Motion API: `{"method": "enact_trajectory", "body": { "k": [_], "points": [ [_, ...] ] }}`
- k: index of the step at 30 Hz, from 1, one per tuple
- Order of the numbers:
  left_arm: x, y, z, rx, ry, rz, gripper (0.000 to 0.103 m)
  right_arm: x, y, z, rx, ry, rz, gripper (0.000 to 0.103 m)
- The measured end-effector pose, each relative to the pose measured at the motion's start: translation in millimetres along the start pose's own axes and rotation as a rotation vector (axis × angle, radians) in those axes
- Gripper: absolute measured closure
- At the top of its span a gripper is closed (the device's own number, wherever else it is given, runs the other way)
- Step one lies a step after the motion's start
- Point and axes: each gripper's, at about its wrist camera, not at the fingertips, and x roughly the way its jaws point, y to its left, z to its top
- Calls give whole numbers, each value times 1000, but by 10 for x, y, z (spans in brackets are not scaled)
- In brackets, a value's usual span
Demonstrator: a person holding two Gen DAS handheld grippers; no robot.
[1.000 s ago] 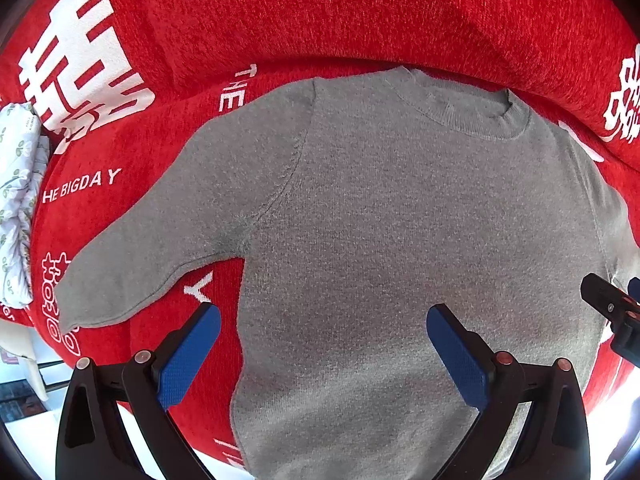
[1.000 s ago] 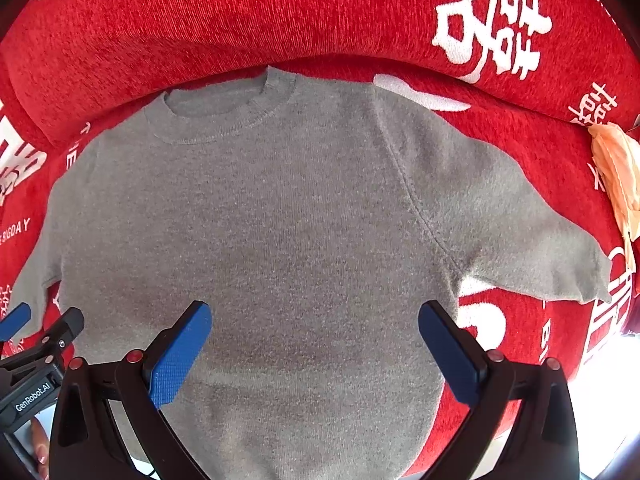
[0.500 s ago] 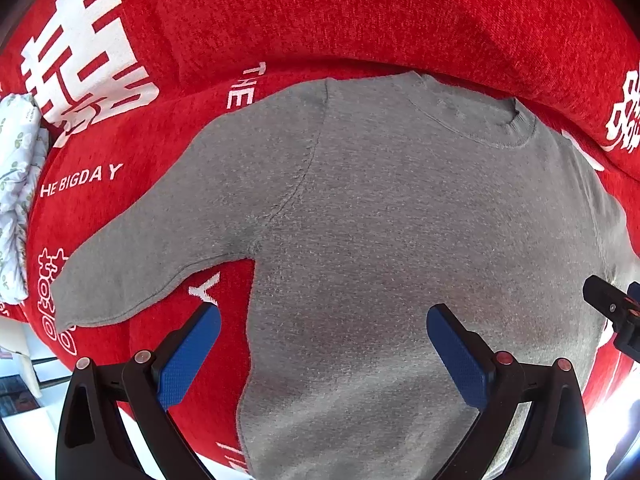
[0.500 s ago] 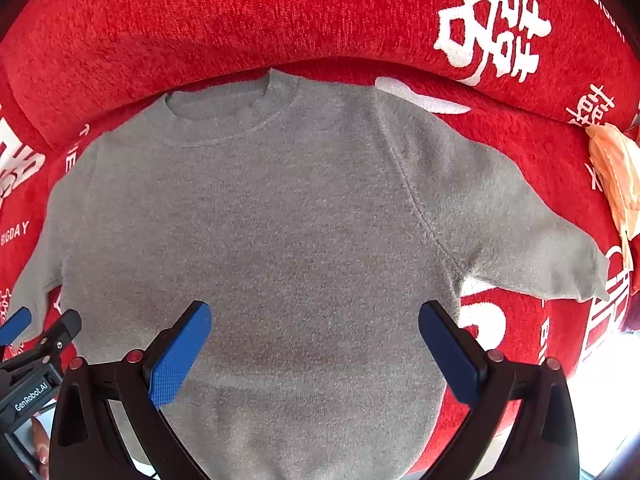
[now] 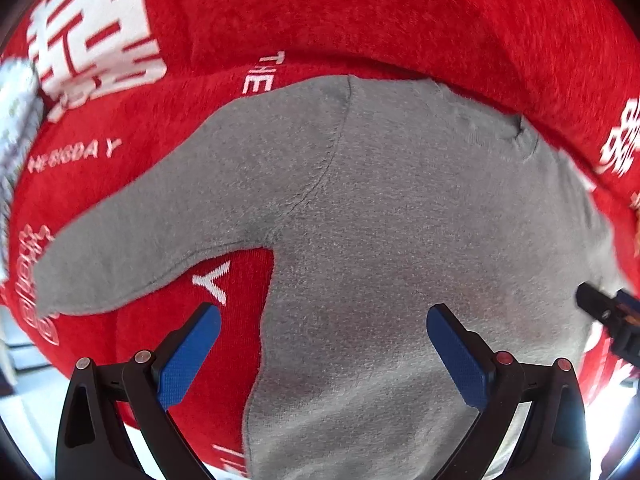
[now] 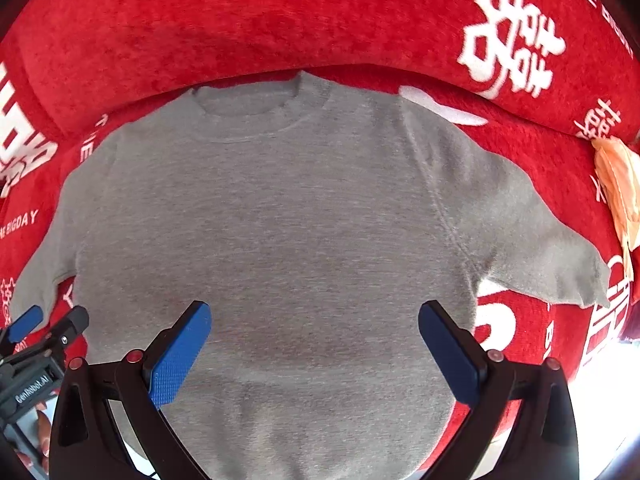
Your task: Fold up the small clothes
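Observation:
A grey knit sweater (image 5: 400, 220) lies flat on a red sofa cover, neck away from me, both sleeves spread out. It also shows in the right wrist view (image 6: 280, 220). My left gripper (image 5: 322, 344) is open and empty above the sweater's left side edge, near the left sleeve (image 5: 152, 232). My right gripper (image 6: 314, 340) is open and empty above the lower middle of the sweater body. The right sleeve (image 6: 532, 236) reaches out to the right. The left gripper (image 6: 44, 324) shows at the left edge of the right wrist view.
The red sofa cover (image 5: 360, 20) with white lettering rises into a backrest behind the sweater. A white patterned cloth (image 5: 16, 132) lies at the far left. A folded peach cloth (image 6: 618, 188) lies at the far right. The seat's front edge is just below the grippers.
The left gripper has moved left, so the sweater's left sleeve and side edge now sit more centrally in its view. The right gripper has barely moved. The sweater lies as before.

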Motion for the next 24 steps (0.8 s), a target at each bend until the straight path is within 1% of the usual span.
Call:
{"method": "enact_trajectory", "body": {
  "k": [2, 4, 7, 12, 13, 14, 15, 17, 18, 20, 23, 24],
  "points": [
    [-13, 202, -28, -56, -17, -46, 0, -4, 121, -17, -29, 1, 7, 0],
    [-17, 470, -75, -120, -43, -60, 0, -7, 245, -43, -56, 4, 13, 0],
    [29, 1034, -204, -243, -90, -52, 0, 4, 461, -94, -97, 11, 31, 0],
    [365, 2034, -448, -507, -96, -21, 0, 94, 852, -220, -183, 34, 57, 0],
    [441, 2183, -508, -553, -91, -29, 0, 117, 924, -242, -196, 40, 61, 0],
    [523, 2324, -545, -604, -82, -54, 0, 139, 982, -263, -206, 45, 65, 0],
    [603, 2435, -569, -656, -74, -95, 0, 156, 1036, -276, -214, 50, 69, 0],
    [655, 2542, -576, -716, -90, -159, 0, 186, 1133, -293, -228, 56, 74, 0],
    [651, 2545, -559, -727, -111, -196, 0, 194, 1178, -297, -234, 57, 75, 0],
    [657, 2501, -490, -706, -132, -253, 0, 207, 1281, -315, -245, 57, 77, 0],
    [667, 2437, -343, -694, -169, -268, 0, 229, 1420, -320, -263, 64, 72, 0],
    [680, 2439, -310, -697, -176, -261, 0, 224, 1455, -326, -268, 64, 71, 0]
  ]
}}
